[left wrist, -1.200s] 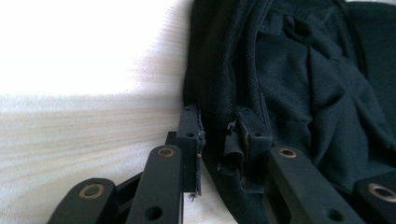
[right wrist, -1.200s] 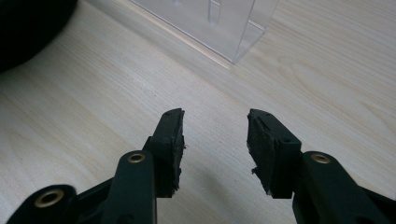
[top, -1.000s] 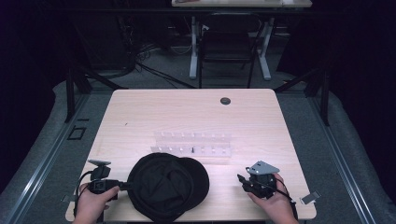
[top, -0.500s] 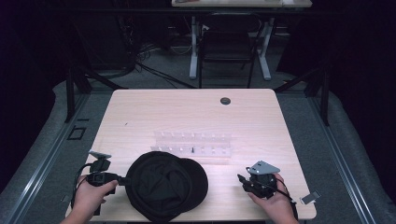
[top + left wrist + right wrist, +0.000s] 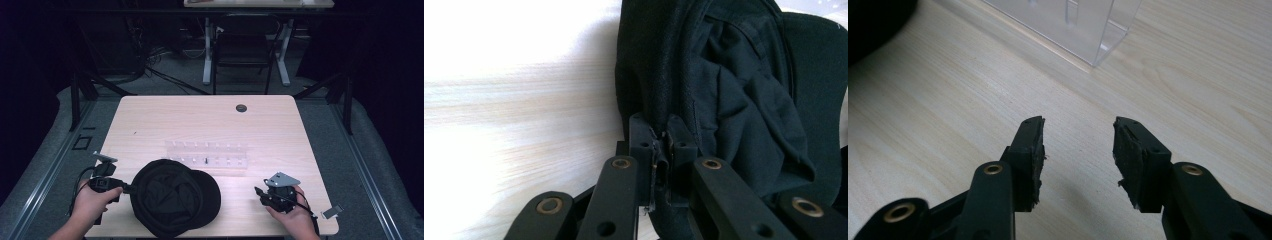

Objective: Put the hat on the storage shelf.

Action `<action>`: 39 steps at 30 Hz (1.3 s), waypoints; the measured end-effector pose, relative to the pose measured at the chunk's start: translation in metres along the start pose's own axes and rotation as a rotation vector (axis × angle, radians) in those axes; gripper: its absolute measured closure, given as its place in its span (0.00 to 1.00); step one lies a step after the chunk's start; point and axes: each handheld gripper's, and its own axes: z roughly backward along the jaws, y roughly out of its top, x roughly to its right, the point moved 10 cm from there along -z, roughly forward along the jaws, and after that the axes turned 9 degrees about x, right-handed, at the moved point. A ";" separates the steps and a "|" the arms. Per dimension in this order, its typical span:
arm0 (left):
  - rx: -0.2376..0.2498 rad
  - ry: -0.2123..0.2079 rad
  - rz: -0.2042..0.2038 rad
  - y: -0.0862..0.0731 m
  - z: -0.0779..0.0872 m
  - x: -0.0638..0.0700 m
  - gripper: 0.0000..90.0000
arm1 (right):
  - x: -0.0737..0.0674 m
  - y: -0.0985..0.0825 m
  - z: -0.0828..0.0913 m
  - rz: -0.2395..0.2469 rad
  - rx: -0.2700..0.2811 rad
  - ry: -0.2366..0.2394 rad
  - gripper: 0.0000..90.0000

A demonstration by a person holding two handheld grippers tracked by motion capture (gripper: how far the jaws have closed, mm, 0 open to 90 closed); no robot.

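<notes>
A black cap (image 5: 175, 197) lies upturned at the near edge of the counter (image 5: 210, 120), left of centre, its hollow facing up and its brim (image 5: 210, 187) toward the right. The cap's long axis runs roughly left to right along the near edge. The left tongs (image 5: 127, 188), held in the person's left hand (image 5: 92, 200) near the near-left corner, meet the cap at its left rim; in the left gripper view the jaws of the left tongs (image 5: 663, 150) are pressed together with a fold of the cap's rim band (image 5: 659, 75) pinched between them. The right tongs (image 5: 260, 192), held in the right hand (image 5: 295, 212) toward the near-right corner, stand well apart from the cap, on its brim side. In the right gripper view the right tongs (image 5: 1078, 150) stand moderately open over bare counter, with nothing between the jaws. A clear plastic rack (image 5: 207, 154) lies across the middle of the counter, just beyond the cap. Judged from this layout, the left hand has the cap; any second grip would call for the right tongs to travel leftward to the brim.
</notes>
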 end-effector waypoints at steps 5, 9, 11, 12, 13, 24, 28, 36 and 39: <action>-0.008 0.010 -0.002 0.005 0.006 0.003 0.95 | 0.000 0.000 0.000 0.001 -0.001 0.000 0.61; -0.018 0.034 -0.023 0.011 0.014 0.007 0.95 | 0.000 0.000 0.000 -0.002 0.000 -0.003 0.61; -0.019 0.047 -0.022 0.013 0.017 0.010 0.95 | 0.000 0.000 0.000 -0.001 0.000 -0.001 0.61; -0.019 0.047 -0.022 0.013 0.017 0.010 0.95 | 0.000 0.000 0.000 -0.001 0.000 -0.001 0.61; -0.022 0.055 -0.025 0.014 0.019 0.011 0.95 | 0.001 0.000 0.000 -0.002 0.002 -0.002 0.61; -0.036 0.106 -0.051 0.025 0.037 0.015 0.95 | 0.001 0.000 0.000 -0.001 0.007 0.001 0.61; -0.042 0.131 -0.070 0.029 0.045 0.017 0.95 | 0.001 0.000 0.000 0.000 0.005 0.001 0.61; -0.043 0.150 -0.085 0.036 0.055 0.020 0.95 | 0.002 -0.001 0.000 -0.002 -0.004 -0.001 0.61; -0.044 0.130 -0.081 0.041 0.063 0.026 0.95 | 0.001 -0.001 0.000 -0.007 0.002 0.000 0.61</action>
